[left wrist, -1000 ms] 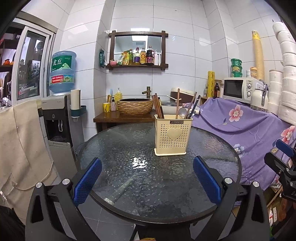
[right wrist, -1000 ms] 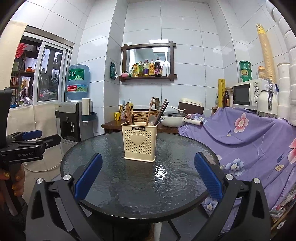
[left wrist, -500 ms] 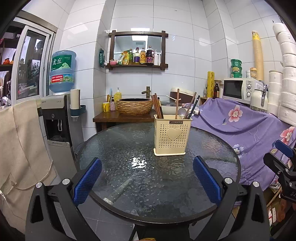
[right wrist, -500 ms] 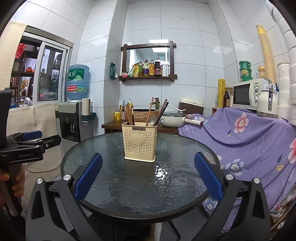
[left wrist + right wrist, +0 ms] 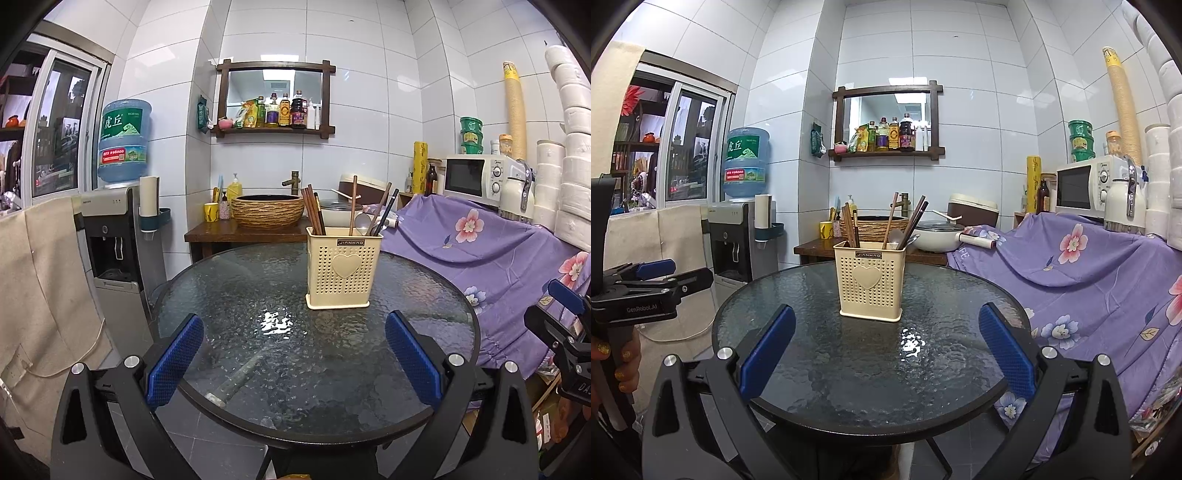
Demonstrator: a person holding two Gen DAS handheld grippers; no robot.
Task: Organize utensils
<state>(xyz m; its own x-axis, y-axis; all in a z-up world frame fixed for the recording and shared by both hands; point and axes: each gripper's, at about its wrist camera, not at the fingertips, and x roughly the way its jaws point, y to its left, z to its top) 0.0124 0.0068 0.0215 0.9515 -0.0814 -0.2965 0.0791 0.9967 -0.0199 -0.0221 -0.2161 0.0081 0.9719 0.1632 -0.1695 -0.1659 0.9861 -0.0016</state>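
A cream perforated utensil holder (image 5: 341, 267) (image 5: 872, 282) with a heart on its front stands upright on the round dark glass table (image 5: 258, 354) (image 5: 849, 369). Brown chopsticks (image 5: 314, 218) (image 5: 849, 227) fill its left part; a wooden-handled utensil, a metal spoon (image 5: 362, 221) (image 5: 896, 236) and dark sticks lean in its right part. My left gripper (image 5: 293, 349) hovers open over the table's near edge, well short of the holder, holding nothing. My right gripper (image 5: 886, 339) is likewise open and empty in front of the holder.
A water dispenser (image 5: 114, 236) stands left of the table. A purple flowered cloth (image 5: 480, 254) covers furniture on the right, with a microwave (image 5: 476, 177) behind. A wooden counter with a woven basin (image 5: 267, 210) sits beyond the table. A hand (image 5: 620, 365) grips the left tool's handle.
Both grippers stay open and almost still. The left view has drifted very slightly, nothing on the table has moved.
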